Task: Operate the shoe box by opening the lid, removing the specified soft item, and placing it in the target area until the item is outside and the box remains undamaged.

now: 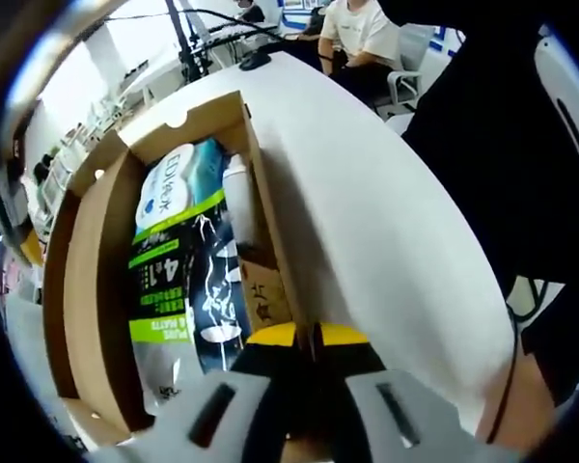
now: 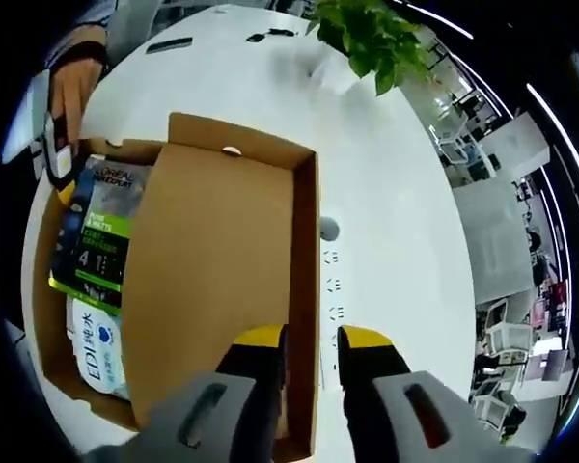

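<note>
On the white table [image 2: 386, 222] lies the shoe box [image 2: 217, 270], a brown cardboard one with its lid [image 1: 82, 280] swung open to the far side of the box from our left gripper. Inside the box we see soft packets: a dark packet with a green band [image 1: 169, 280] printed with a large 4, and a white pouch with blue lettering [image 1: 166, 188] next to it; all of them are inside the box walls. In the right gripper view the same packet with the green band [image 2: 101, 241] and the white pouch [image 2: 96, 352] lie in the box beside a raised cardboard panel. Our left gripper [image 1: 304, 340] has its yellow-tipped jaws pressed together on the near wall of the box, at the wall's top edge. Our right gripper [image 2: 314, 342] straddles the side wall of the box, one jaw inside and one outside; a gap shows between jaw and cardboard, so we cannot tell whether it grips. Beyond the box in that view stands a green plant [image 2: 372, 39] on the table. Past the box in the left gripper view, a seated person [image 1: 357, 34] is at the table's far end.
</note>
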`<act>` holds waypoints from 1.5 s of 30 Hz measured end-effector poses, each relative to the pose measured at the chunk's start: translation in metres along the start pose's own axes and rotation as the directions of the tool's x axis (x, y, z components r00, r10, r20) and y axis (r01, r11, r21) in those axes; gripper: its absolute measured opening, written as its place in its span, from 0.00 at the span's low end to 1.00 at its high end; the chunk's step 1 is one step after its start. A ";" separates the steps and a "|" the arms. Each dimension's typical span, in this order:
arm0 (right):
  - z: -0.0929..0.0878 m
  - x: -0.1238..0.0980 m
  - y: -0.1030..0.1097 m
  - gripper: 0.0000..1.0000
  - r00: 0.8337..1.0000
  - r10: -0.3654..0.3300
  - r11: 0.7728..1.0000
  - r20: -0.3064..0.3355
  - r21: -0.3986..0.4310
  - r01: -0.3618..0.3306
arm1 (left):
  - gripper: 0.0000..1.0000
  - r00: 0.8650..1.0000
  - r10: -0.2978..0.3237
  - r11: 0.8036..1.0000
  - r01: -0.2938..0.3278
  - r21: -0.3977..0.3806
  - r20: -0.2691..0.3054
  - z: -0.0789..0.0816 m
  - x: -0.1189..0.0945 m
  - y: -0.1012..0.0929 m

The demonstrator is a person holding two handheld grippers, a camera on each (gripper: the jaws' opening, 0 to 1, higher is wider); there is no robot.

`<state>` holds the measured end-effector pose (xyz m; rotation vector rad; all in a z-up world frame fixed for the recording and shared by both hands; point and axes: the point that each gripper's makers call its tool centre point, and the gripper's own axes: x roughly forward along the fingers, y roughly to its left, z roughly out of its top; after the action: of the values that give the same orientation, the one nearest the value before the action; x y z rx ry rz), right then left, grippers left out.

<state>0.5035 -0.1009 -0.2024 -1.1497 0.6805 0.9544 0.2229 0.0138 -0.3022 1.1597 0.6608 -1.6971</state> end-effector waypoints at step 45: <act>-0.018 -0.096 0.191 0.27 0.964 -0.016 0.992 0.267 -0.119 0.049 | 0.05 1.000 -0.002 1.000 0.002 -0.029 -0.024 -0.001 0.005 -0.003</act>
<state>0.2899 -0.1228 -0.2103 -1.1119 0.3883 1.1119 0.2203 0.0139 -0.3074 1.1604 0.6994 -1.6722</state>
